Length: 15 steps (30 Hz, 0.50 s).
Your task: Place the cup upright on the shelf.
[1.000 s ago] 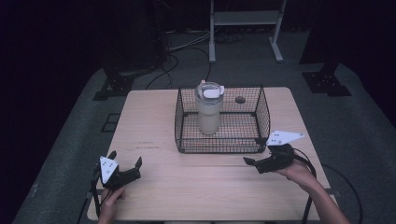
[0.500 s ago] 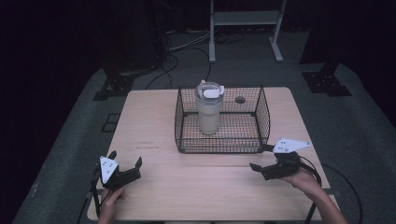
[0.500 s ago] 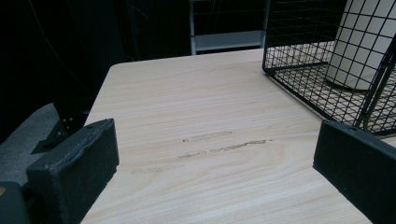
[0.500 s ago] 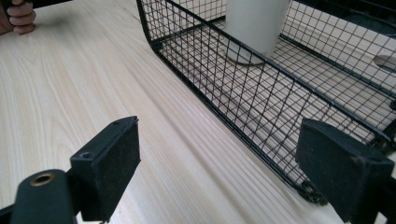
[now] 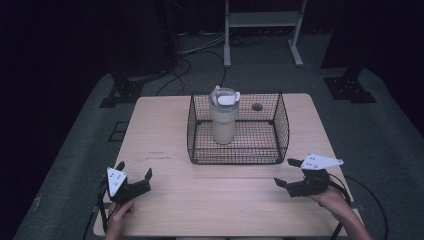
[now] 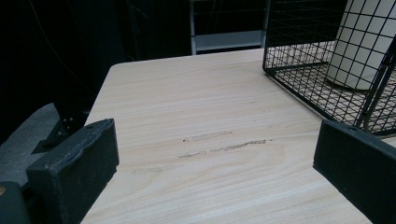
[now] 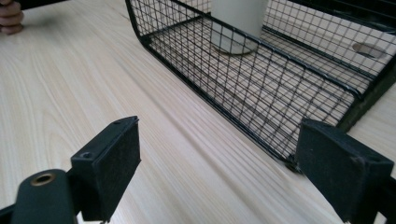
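A black wire basket stands on the middle of the wooden table. Inside it, toward its left side, a cream tumbler with a clear lid stands upright. My left gripper rests open near the front left corner, well apart from the basket. At the front right my right gripper is open too, a short way off the basket's front right corner. In the left gripper view the basket and tumbler lie ahead to the right of the open gripper. The right gripper view looks past the open gripper at the basket's wall and the tumbler's base.
A round cable hole pierces the tabletop behind the basket. Bare wood stretches between the two grippers along the front edge. A metal stand and cables sit on the dark floor beyond the table. The other hand shows at the far corner.
My right gripper has drawn back from the basket's front right corner, toward the table's front right. The left gripper has stayed put.
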### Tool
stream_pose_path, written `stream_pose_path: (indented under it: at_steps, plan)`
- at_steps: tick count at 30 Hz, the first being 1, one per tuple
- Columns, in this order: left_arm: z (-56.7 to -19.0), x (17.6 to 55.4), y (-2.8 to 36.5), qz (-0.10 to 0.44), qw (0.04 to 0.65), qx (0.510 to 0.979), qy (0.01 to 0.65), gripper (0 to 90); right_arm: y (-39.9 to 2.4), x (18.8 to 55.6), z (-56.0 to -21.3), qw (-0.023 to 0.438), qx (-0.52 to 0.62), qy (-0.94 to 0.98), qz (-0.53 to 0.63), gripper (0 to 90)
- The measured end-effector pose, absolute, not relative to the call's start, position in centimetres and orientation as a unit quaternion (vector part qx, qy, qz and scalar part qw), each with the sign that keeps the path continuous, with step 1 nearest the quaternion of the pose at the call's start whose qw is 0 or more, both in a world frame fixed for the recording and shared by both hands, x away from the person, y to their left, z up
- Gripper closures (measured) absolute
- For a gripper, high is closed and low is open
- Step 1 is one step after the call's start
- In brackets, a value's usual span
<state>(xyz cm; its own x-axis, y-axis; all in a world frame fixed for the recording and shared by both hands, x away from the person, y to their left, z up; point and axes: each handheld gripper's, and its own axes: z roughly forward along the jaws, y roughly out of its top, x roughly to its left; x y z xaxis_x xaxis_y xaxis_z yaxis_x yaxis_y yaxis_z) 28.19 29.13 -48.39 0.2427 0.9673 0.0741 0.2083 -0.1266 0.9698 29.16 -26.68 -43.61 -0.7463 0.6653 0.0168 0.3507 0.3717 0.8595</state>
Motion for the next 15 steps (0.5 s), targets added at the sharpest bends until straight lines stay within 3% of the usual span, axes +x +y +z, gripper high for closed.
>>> stream_pose_path:
  at_steps: [15]
  plan:
    - [-48.4, 28.2, 29.1, 0.405, 0.469, 0.633, 0.465, 0.0, -27.4, 26.6, -46.1, 0.187, 0.343, 0.788, 0.477, 13.2]
